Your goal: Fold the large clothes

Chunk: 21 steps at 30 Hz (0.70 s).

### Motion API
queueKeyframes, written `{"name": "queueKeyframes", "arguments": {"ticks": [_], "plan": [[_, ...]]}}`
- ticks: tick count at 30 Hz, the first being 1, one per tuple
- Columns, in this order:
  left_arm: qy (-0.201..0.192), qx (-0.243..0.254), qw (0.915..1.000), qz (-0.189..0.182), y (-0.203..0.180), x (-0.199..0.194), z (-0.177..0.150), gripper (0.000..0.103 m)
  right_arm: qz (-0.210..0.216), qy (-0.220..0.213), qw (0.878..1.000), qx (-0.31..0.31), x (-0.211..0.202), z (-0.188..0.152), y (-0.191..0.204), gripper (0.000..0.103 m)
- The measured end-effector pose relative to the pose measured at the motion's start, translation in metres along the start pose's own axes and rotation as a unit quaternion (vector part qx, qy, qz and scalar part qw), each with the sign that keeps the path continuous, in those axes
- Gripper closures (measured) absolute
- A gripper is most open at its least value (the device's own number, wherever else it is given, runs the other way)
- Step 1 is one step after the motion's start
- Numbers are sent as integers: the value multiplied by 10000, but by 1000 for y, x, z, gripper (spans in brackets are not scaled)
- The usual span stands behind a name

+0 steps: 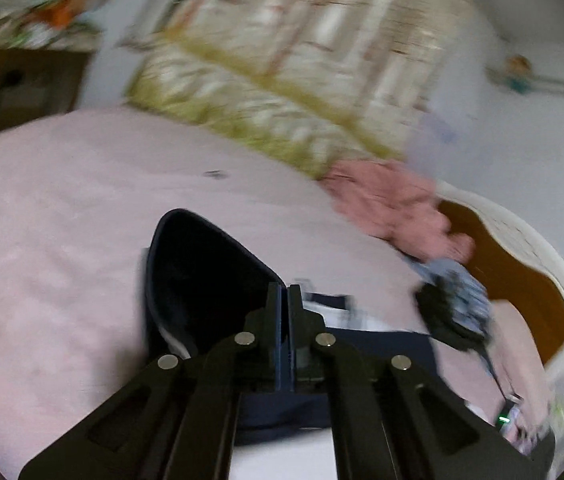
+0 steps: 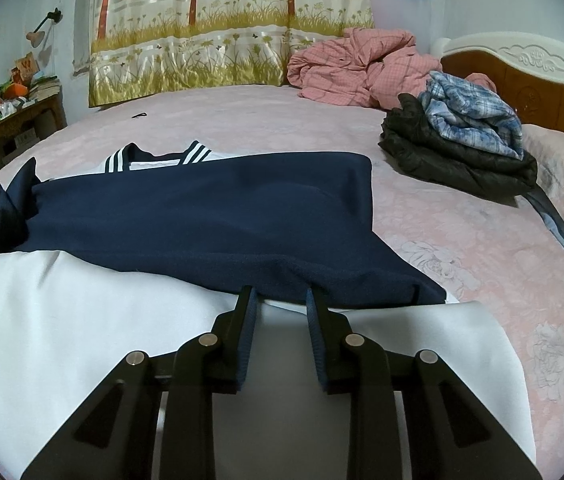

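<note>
A navy and white jacket (image 2: 210, 216) with white stripes at the collar lies on the pink bed, its navy part folded over the white part (image 2: 62, 312). My right gripper (image 2: 282, 300) is open, its fingers resting on the white part at the navy hem. My left gripper (image 1: 283, 296) is shut on a lifted navy flap of the jacket (image 1: 206, 272); this view is blurred. The lifted flap also shows at the left edge of the right wrist view (image 2: 6, 208).
The pink bedspread (image 2: 461, 240) covers the bed. A black jacket (image 2: 461, 164) with a blue plaid shirt (image 2: 473, 116) on it lies at the right, a pink quilt (image 2: 361, 68) behind. A wooden headboard (image 2: 541, 80) stands at right, a cluttered side table (image 2: 10, 120) at left.
</note>
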<state>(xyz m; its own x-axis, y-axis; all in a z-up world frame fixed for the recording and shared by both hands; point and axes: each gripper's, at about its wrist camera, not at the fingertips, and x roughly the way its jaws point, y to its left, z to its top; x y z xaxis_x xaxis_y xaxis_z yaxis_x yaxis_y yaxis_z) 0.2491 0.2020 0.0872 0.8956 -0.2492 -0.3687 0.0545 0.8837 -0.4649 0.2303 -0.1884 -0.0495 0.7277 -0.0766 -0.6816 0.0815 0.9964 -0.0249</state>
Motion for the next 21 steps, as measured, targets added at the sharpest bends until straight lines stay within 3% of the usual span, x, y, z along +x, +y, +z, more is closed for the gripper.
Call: {"name": "queueKeyframes", "arguments": {"ticks": [4, 7, 10, 12, 15, 17, 19, 21], "plan": [[191, 719, 9948, -701, -94, 22, -5, 102, 11, 0, 10000, 8, 0, 0, 1, 74], [399, 1204, 9838, -1266, -158, 43, -19, 102, 21, -8, 10000, 20, 0, 0, 0, 69], [674, 1371, 9743, -1654, -203, 66, -37, 102, 84, -38, 9999, 68, -2, 0, -1, 60], [903, 1432, 9699, -1748, -222, 89, -49, 102, 123, -50, 9999, 111, -3, -1, -1, 60], [1125, 1602, 9646, -1766, -231, 119, -65, 101, 199, -48, 9996, 176, -5, -2, -1, 60], [1078, 1633, 9667, -1652, -224, 123, -76, 92, 228, -46, 9995, 203, -7, -2, 0, 60], [1036, 1498, 9731, -1412, -202, 125, -80, 67, 227, -46, 9995, 208, -7, -2, 0, 60], [993, 1235, 9793, -1256, -175, 124, -84, 62, 217, -47, 9996, 201, -7, -2, -1, 60]]}}
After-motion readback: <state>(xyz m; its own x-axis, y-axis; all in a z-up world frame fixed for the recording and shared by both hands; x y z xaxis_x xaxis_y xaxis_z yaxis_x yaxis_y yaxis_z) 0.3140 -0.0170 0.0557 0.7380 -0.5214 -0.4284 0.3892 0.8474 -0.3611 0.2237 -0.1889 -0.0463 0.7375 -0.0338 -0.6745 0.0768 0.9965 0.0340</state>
